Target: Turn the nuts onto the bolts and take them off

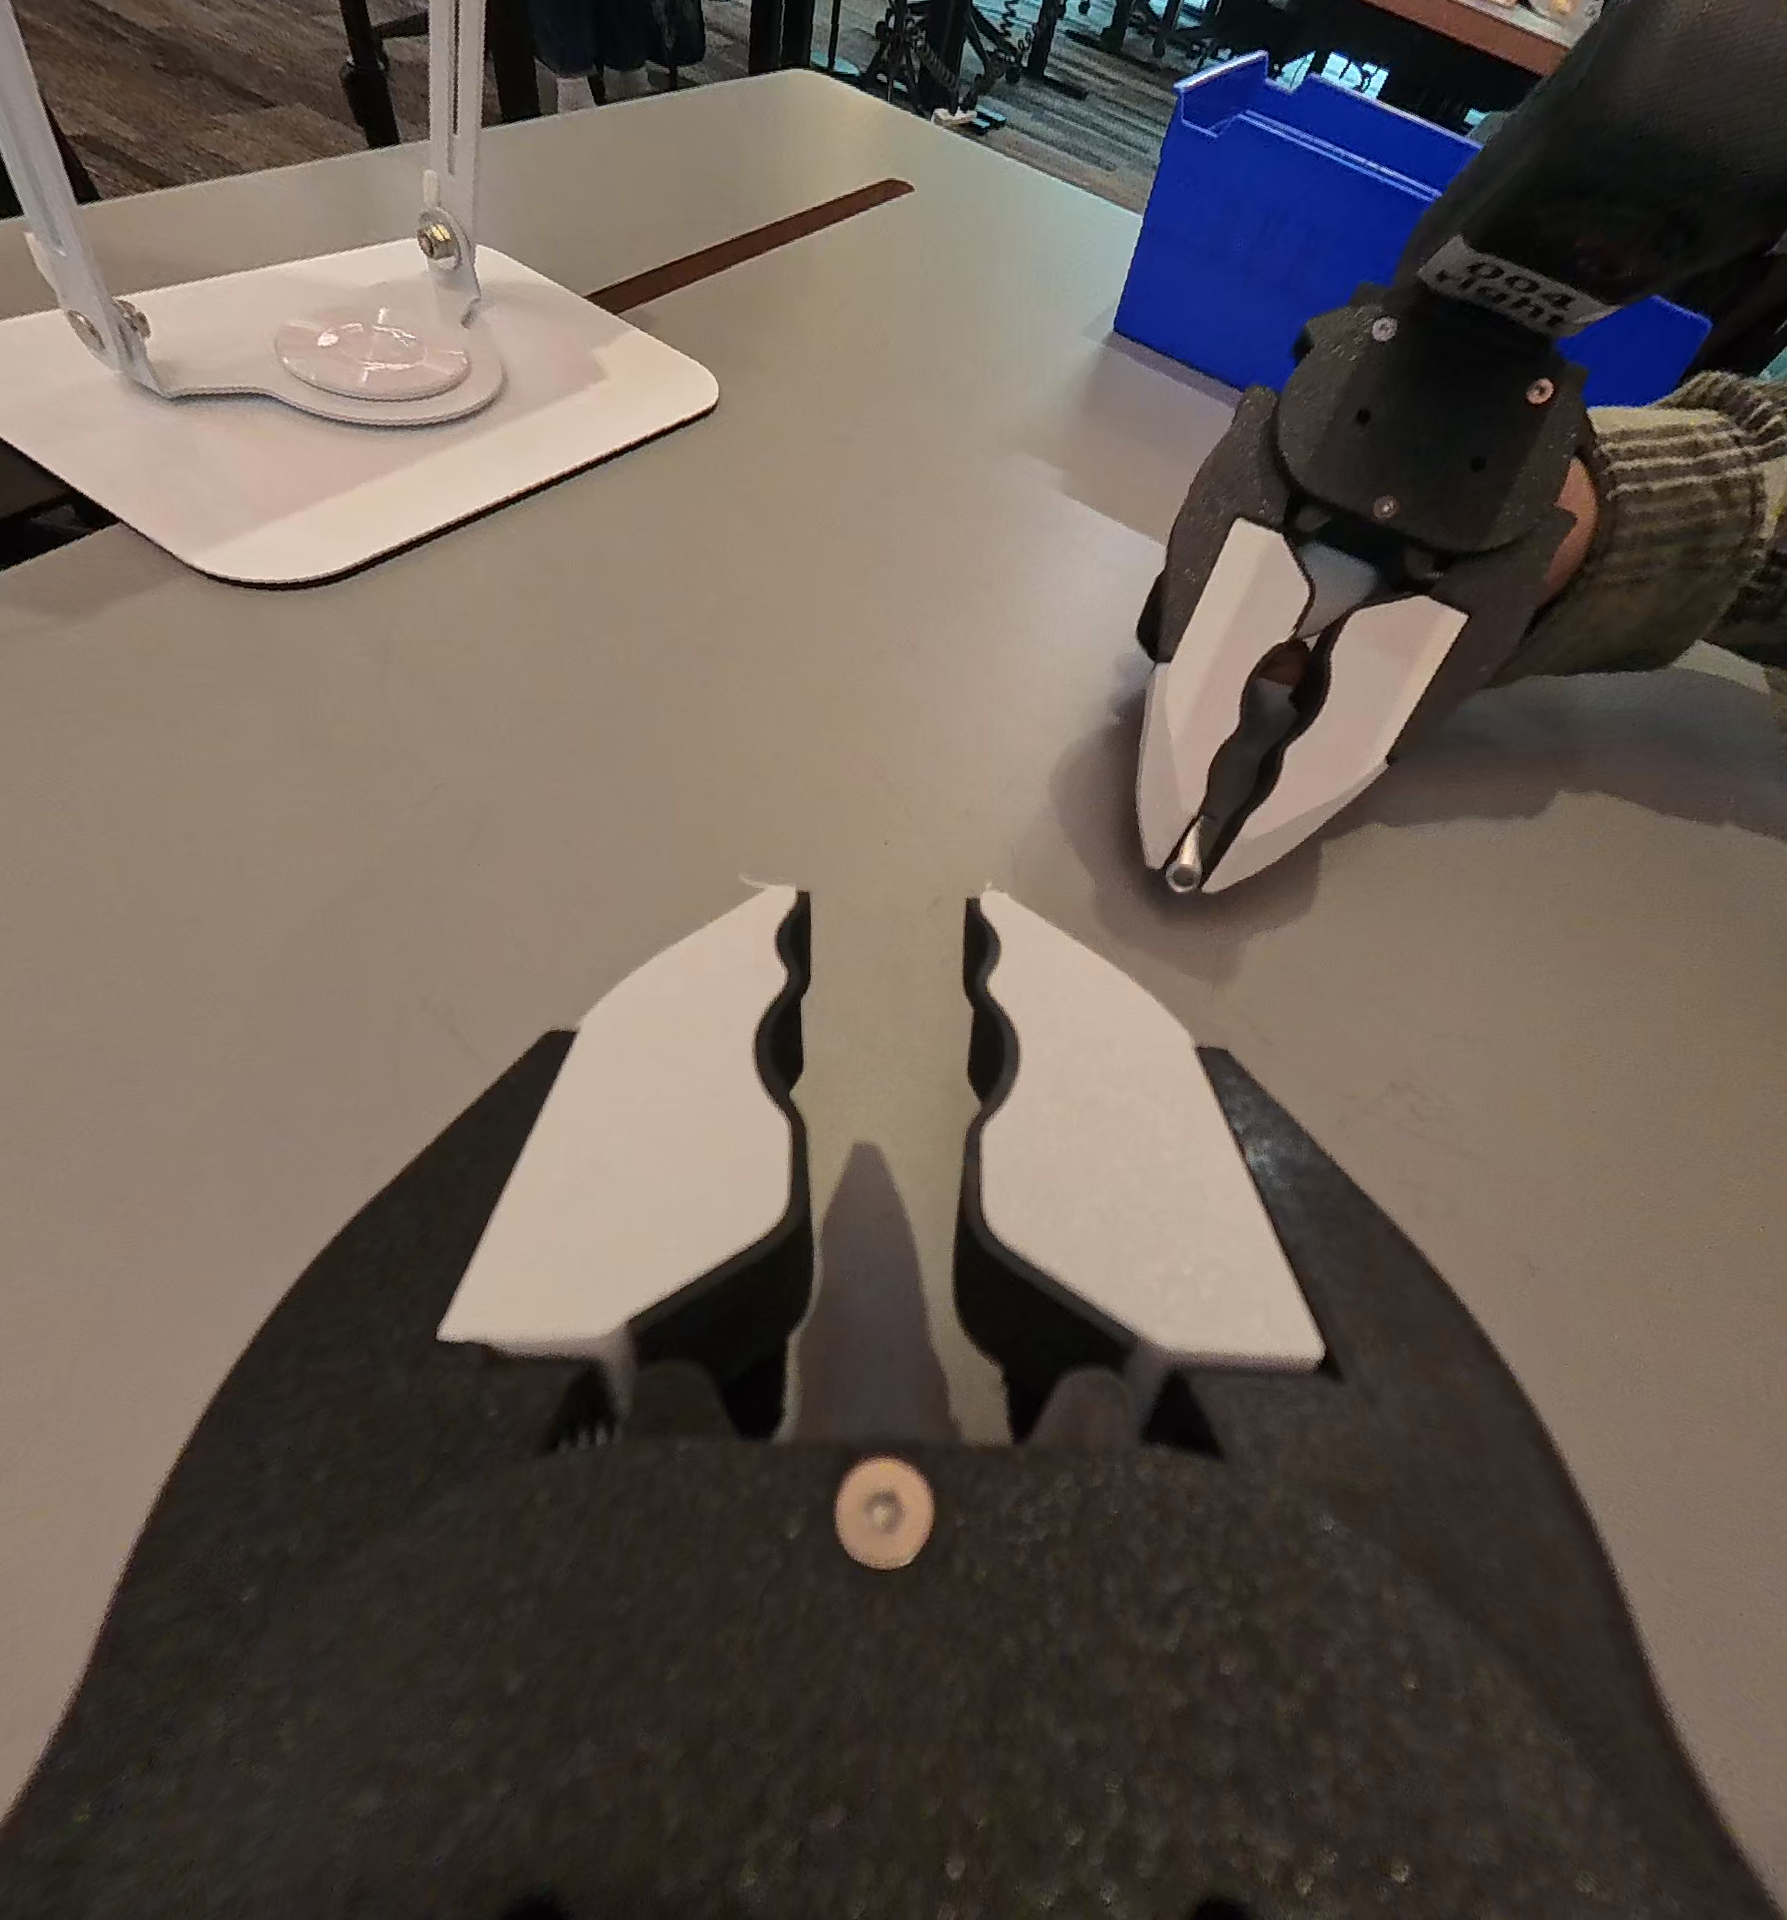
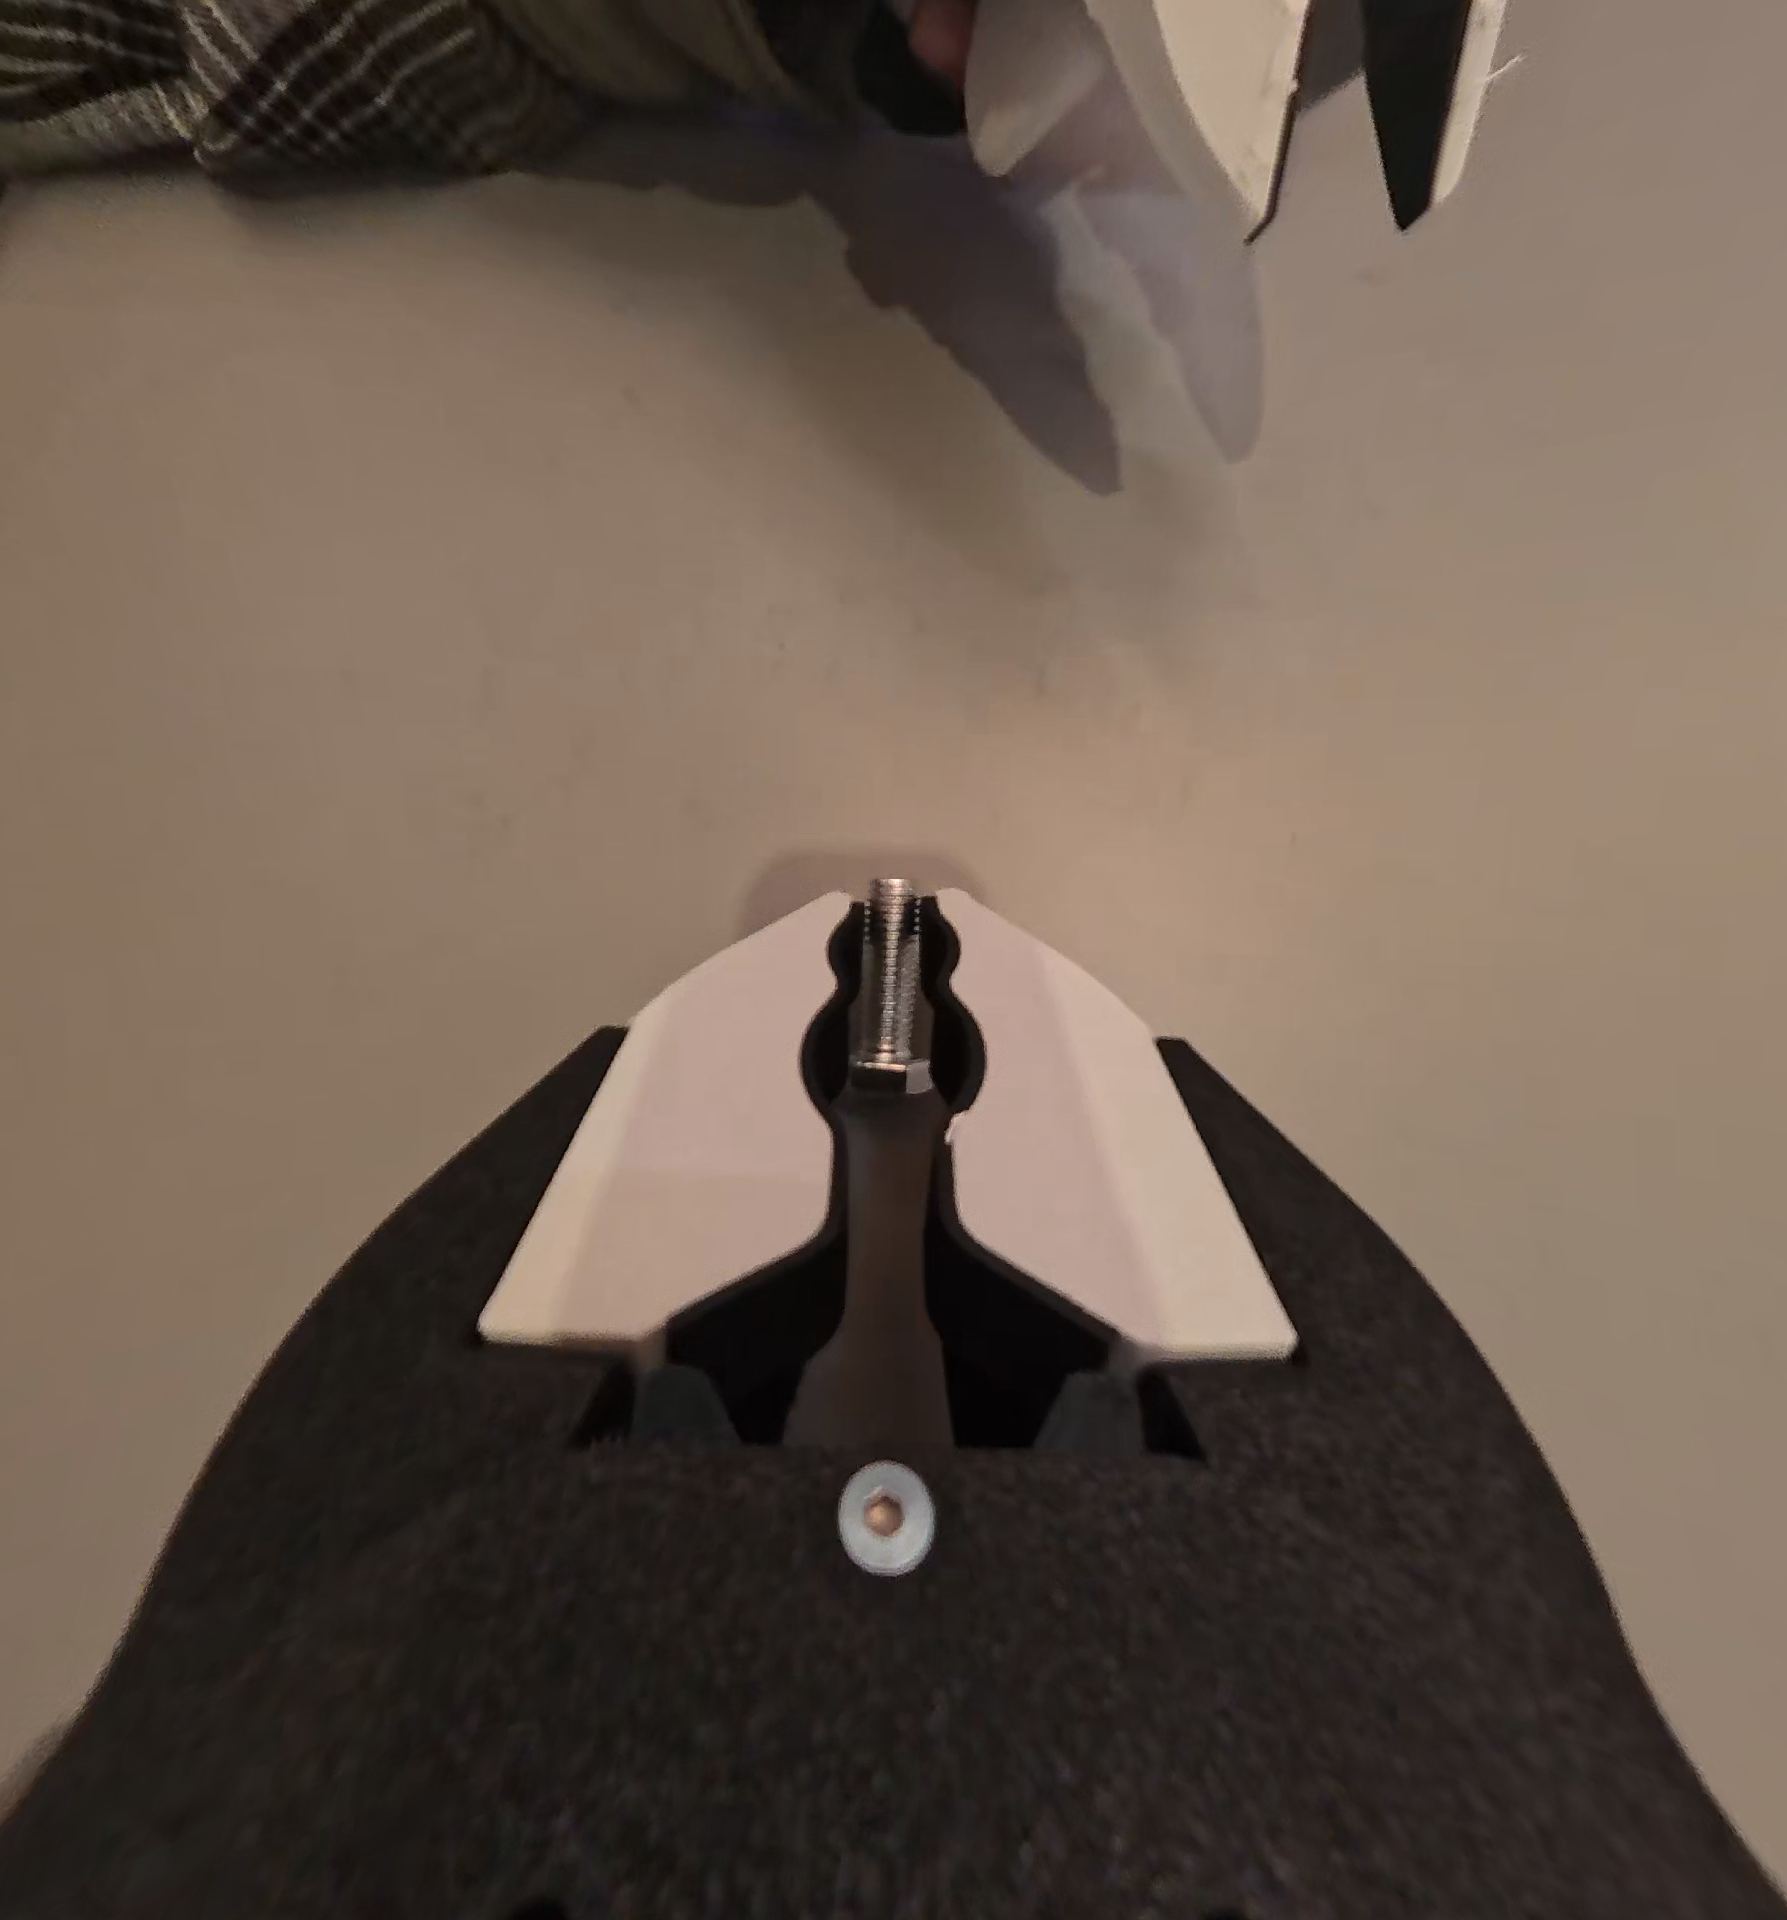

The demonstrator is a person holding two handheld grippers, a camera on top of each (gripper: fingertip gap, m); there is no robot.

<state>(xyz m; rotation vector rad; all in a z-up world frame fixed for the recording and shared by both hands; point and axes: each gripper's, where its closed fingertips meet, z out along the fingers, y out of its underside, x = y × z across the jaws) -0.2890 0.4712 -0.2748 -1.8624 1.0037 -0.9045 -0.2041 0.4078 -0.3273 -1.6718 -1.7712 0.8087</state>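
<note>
Grey table (image 1: 660, 727); lettered band (image 1: 1512, 291) atop bolt-clamping right gripper (image 1: 1195, 873).

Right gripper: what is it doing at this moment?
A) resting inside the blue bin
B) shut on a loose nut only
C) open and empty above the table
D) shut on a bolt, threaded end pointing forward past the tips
D: the right gripper has its jaws closed around a silver bolt, hex head toward the gripper body and threads sticking out at the tips; the left gripper is open and empty.
</note>
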